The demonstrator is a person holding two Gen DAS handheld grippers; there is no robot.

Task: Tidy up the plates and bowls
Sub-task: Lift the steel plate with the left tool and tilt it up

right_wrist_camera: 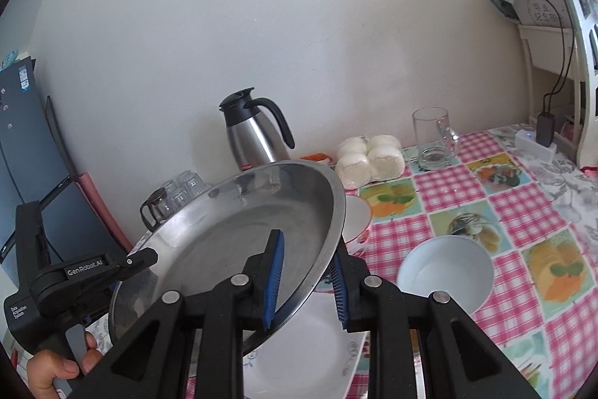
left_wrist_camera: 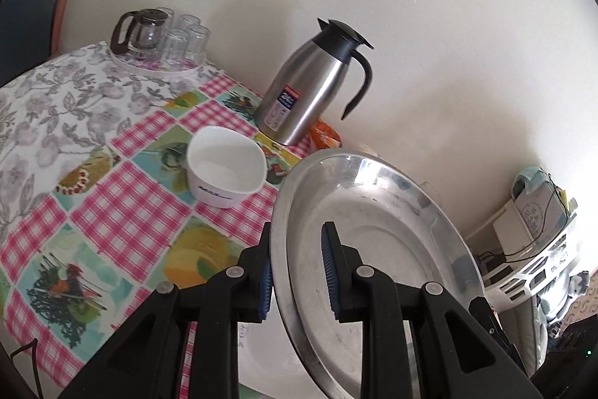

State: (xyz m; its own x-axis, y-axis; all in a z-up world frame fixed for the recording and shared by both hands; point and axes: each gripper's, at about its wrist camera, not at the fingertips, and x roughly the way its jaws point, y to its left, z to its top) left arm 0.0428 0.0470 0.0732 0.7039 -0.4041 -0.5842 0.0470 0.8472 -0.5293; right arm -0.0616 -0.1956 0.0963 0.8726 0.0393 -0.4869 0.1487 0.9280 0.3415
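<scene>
Steel plate (left_wrist_camera: 377, 249) is off the table, tilted, carried between both grippers above the table's near edge. Left gripper (left_wrist_camera: 297, 272) straddles the plate's left rim, one blue pad behind the rim and one on the inner face; the inner pad seems to stand slightly off the metal, so I judge it gripping but cannot confirm firm contact. Right gripper (right_wrist_camera: 306, 281) straddles the opposite rim the same way, one pad on the inner face, one under the rim, jaws narrow on the metal. In the right wrist view the left gripper's body also shows at the plate's far rim, with the person's hand (right_wrist_camera: 56, 371) on its handle. Directly under the steel plate lies a white plate (right_wrist_camera: 299, 358) with a faint blue pattern, flat at the near edge. White bowl (right_wrist_camera: 444, 273) sits just beside it to the right, empty, upright. A second bowl with a red-patterned rim (right_wrist_camera: 357, 217) is partly hidden behind the steel plate. A squarish white bowl (left_wrist_camera: 226, 169) stands apart towards the table's middle, in front of the thermos (left_wrist_camera: 317, 81). Progress, as judged: early to middle. One plate in transit, probably meant to stack with the white plate below; no bowls are nested yet, all three stand separately. Remaining: set the steel plate down, gather and stack the bowls. Tablecloth (left_wrist_camera: 142, 212) is otherwise unobstructed near the bowls. Risk: the plate is slick and held only at its rims.
</scene>
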